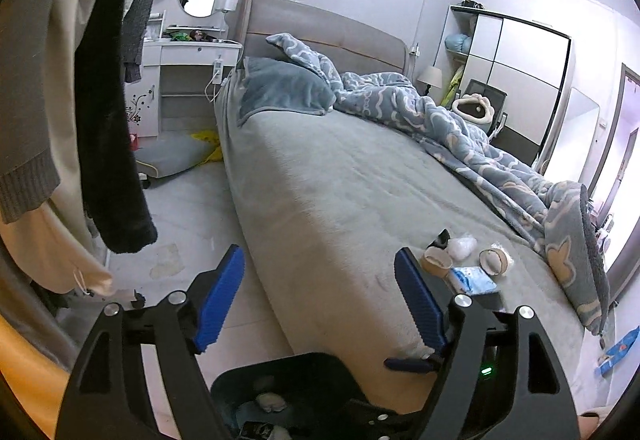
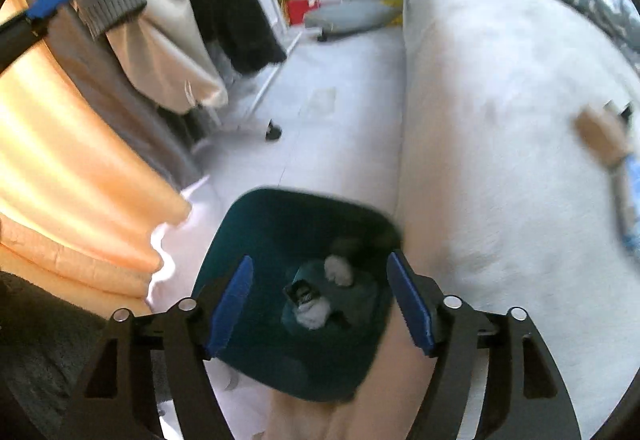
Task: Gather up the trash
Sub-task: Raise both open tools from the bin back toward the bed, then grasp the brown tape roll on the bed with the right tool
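Both the left tongs (image 1: 320,272) and the right tongs (image 2: 320,280) are held spread, nothing pinched. Crumpled trash (image 2: 316,292) is seen inside the dark teal bin (image 2: 256,224) beside the bed (image 1: 340,180); paper cups (image 1: 436,262) and wrappers (image 1: 474,278) are left on the bed.

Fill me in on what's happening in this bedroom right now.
A person is clearing trash off the bed with a tool in each hand. The right tool hangs open and empty over the dark teal bin, which already holds some scraps. The left tool, also open and empty, faces the bed, where paper cups, a crumpled wrapper and a blue packet lie uncollected.
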`<state>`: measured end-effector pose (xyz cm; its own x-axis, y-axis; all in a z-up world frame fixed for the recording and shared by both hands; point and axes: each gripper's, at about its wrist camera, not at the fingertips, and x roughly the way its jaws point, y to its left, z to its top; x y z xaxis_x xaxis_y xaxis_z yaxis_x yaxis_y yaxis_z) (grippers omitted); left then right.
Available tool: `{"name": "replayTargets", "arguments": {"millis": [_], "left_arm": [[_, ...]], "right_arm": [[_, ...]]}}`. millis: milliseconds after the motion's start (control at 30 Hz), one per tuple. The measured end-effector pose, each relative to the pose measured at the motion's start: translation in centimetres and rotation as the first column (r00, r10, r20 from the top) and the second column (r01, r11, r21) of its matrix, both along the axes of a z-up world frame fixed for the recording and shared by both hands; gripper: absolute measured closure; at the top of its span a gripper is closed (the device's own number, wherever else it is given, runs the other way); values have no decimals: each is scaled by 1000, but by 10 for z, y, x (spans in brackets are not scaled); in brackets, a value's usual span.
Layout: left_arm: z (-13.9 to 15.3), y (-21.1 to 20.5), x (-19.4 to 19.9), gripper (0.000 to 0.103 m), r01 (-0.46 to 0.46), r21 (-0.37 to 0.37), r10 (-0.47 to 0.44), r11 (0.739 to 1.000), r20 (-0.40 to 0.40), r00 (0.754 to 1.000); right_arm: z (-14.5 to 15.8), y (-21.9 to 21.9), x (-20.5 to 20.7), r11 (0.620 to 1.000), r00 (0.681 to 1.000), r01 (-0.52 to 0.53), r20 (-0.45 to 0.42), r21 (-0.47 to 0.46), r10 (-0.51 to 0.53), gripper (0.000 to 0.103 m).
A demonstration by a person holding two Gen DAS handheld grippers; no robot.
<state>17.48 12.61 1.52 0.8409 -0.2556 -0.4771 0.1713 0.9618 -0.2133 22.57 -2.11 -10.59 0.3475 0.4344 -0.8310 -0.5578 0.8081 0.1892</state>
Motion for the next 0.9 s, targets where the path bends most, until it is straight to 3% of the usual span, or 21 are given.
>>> {"name": "replayTargets", "arguments": {"millis": [400,900], "left_arm": [[-8,-47,28,16,38,38,-36,999,-36,999],[-18,-88,68,16,86,52,-82,995,-74,994]], "right_arm": [[50,-77,22,993,984,92,148,67,-101,30],[75,-158,58,968,941,238,228,77,-249,32]]}}
